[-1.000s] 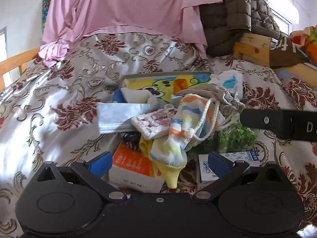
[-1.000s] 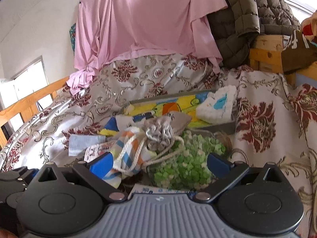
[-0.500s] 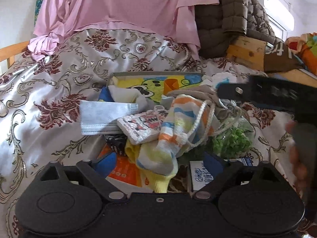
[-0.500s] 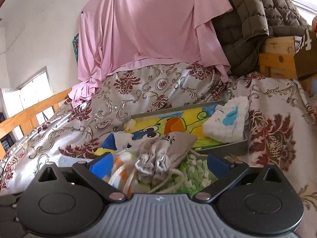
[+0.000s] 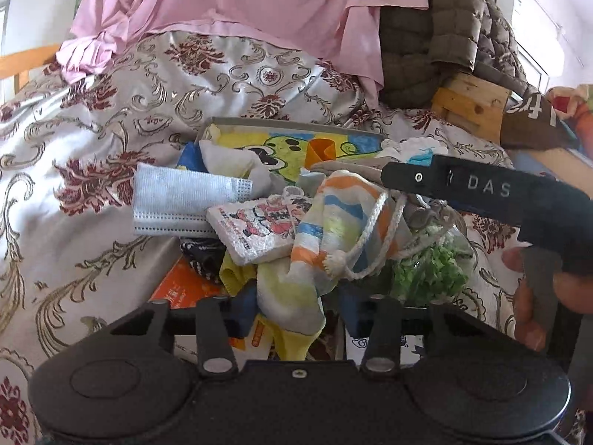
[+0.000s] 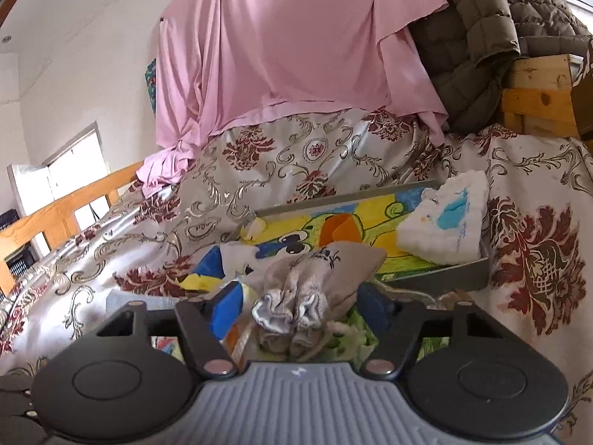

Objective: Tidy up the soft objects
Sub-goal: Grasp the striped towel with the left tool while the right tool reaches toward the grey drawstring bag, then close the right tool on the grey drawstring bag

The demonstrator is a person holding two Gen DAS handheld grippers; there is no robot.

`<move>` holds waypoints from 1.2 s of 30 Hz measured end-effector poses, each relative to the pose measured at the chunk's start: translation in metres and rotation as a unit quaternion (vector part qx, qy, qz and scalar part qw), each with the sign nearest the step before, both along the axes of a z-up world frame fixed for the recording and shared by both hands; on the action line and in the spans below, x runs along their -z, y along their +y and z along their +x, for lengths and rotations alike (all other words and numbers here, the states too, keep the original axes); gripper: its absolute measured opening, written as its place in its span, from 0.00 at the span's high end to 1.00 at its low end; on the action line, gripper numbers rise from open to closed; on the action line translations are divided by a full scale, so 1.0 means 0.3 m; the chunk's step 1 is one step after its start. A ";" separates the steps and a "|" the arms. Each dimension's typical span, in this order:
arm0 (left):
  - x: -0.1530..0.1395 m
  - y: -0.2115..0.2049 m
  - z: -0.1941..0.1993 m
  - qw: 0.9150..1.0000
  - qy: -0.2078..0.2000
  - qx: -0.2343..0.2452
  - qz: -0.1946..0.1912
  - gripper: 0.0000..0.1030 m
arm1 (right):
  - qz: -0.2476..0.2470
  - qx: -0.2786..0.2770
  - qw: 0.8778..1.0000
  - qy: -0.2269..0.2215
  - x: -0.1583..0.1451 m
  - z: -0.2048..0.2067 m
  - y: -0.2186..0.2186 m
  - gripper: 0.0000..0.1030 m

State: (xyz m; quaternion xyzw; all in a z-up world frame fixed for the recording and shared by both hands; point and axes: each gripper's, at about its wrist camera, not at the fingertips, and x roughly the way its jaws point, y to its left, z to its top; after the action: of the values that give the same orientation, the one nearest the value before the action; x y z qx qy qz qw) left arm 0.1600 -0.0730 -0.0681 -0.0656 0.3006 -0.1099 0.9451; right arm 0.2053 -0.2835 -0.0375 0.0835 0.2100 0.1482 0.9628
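Observation:
A heap of soft things lies on the bedspread in front of a grey tray (image 6: 444,278) with a cartoon picture. My left gripper (image 5: 296,311) is low at the heap's near edge. Its jaws are closing around the hanging end of a yellow, orange and blue striped cloth (image 5: 333,222), with a small gap still on the right side. My right gripper (image 6: 300,307) is closing around the gathered neck of a grey drawstring pouch (image 6: 318,270), its blue pads just beside it. A white towel with a blue patch (image 6: 444,222) rests in the tray.
A face mask (image 5: 185,200), a small cartoon-printed pad (image 5: 259,226), a bag of green pieces (image 5: 430,274) and an orange box (image 5: 181,285) belong to the heap. Pink cloth (image 6: 296,55) and a quilted jacket (image 6: 481,18) hang behind. A hand (image 5: 533,296) grips the right tool.
Both pairs of jaws have narrowed. The right gripper moved forward until the grey pouch lay between its pads. The left gripper edged closer around the striped cloth.

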 end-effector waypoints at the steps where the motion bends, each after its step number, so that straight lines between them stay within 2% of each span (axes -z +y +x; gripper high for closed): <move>1: 0.003 -0.001 0.002 1.000 0.002 0.001 -0.005 0.56 | 0.000 -0.002 1.000 0.002 0.000 -0.001 0.003 0.36; 2: 0.007 -0.003 0.004 1.000 0.004 0.004 -0.011 0.56 | 0.001 -0.005 1.000 0.004 0.000 -0.002 0.004 0.42; 5: 0.012 -0.020 0.007 1.000 0.009 0.014 -0.021 0.60 | 0.003 -0.006 1.000 0.012 0.003 -0.002 0.004 0.49; 8: 0.011 -0.050 0.008 1.000 0.012 0.023 -0.015 0.71 | 0.008 -0.007 1.000 0.020 0.005 -0.003 -0.002 0.54; 10: 0.010 -0.068 0.006 1.000 0.015 0.022 -0.009 0.83 | 0.003 -0.007 1.000 0.021 0.001 -0.007 -0.003 0.56; 13: 0.005 -0.076 -0.006 0.999 0.019 0.024 -0.018 0.86 | -0.010 0.000 1.000 0.023 -0.013 -0.021 -0.006 0.57; 20: -0.051 -0.095 -0.074 0.997 0.003 0.050 -0.064 0.88 | -0.010 0.052 0.998 0.020 -0.051 -0.064 -0.089 0.58; 23: -0.079 -0.116 -0.103 0.996 -0.011 0.060 -0.071 0.88 | 0.004 0.068 0.997 0.026 -0.052 -0.065 -0.131 0.58; 26: -0.095 -0.115 -0.110 0.995 -0.019 0.051 -0.079 0.87 | 0.008 0.076 0.997 0.029 -0.054 -0.062 -0.153 0.58; 29: -0.088 -0.107 -0.088 0.997 -0.010 0.038 -0.069 0.87 | 0.006 0.075 0.996 0.039 -0.048 -0.055 -0.154 0.58; 32: -0.074 -0.082 -0.055 0.996 0.011 0.033 -0.081 0.87 | -0.003 0.072 0.996 0.047 -0.038 -0.046 -0.141 0.56; 36: -0.069 -0.074 -0.013 0.996 0.016 0.024 -0.085 0.82 | -0.017 0.070 0.996 0.049 -0.030 -0.042 -0.125 0.53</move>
State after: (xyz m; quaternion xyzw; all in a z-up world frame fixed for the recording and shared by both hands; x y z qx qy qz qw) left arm 0.1560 -0.0952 -0.0474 -0.1399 0.3067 -0.1570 0.9283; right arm 0.1926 -0.3211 -0.0285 0.0891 0.2526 0.0726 0.9607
